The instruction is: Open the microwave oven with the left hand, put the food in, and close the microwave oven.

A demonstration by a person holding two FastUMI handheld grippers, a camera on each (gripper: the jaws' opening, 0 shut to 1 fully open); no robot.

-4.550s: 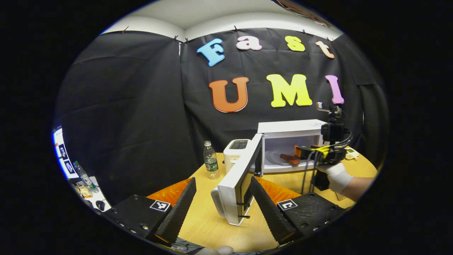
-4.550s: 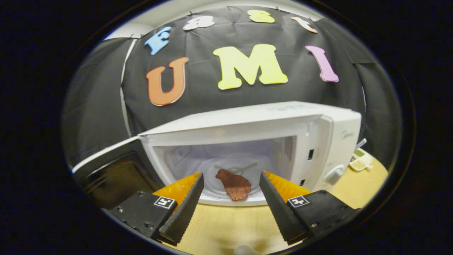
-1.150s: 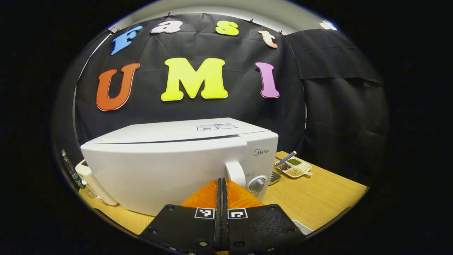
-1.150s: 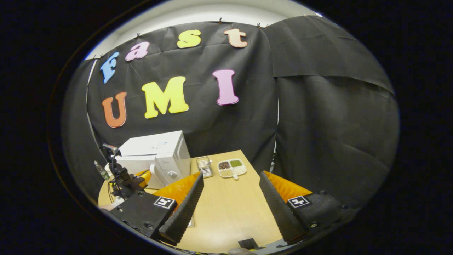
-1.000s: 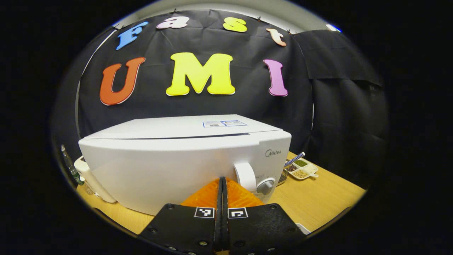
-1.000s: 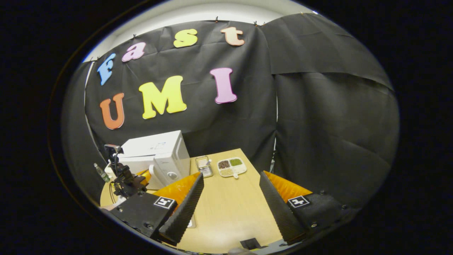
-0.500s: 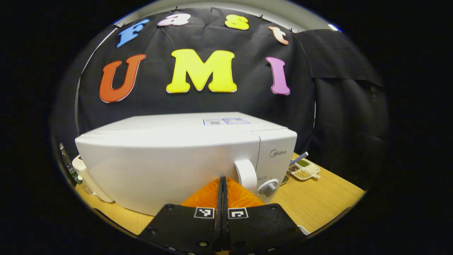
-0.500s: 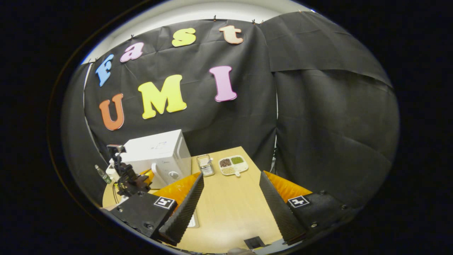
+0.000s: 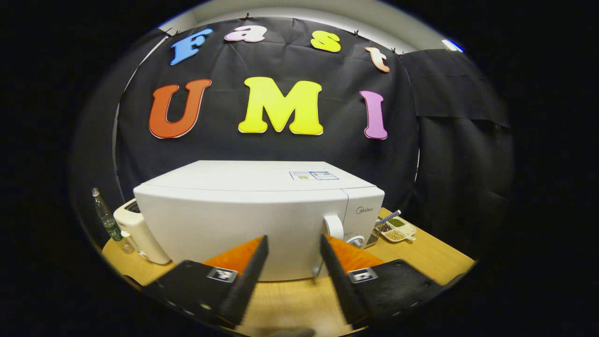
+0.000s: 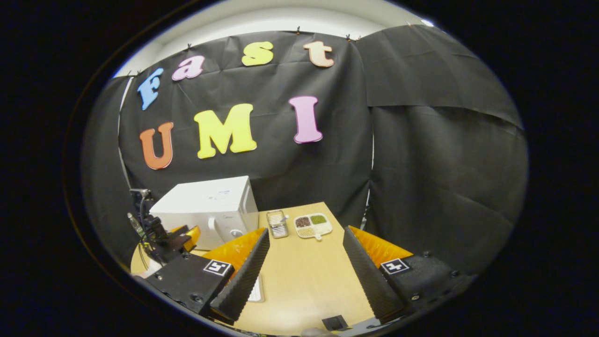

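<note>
Nothing looks left: microwave oven (image 9: 262, 220) door sits flush; I hold left claw (image 9: 292, 276) and right claw (image 10: 304, 269) wide, empty.

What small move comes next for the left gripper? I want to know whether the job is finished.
Probably draw the left gripper back from the microwave: the door looks flush and shut, and the gripper is open, holding nothing.

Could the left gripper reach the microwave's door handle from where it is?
Probably yes: the left gripper is open right in front of the closed microwave, the handle just ahead with nothing between.
</note>
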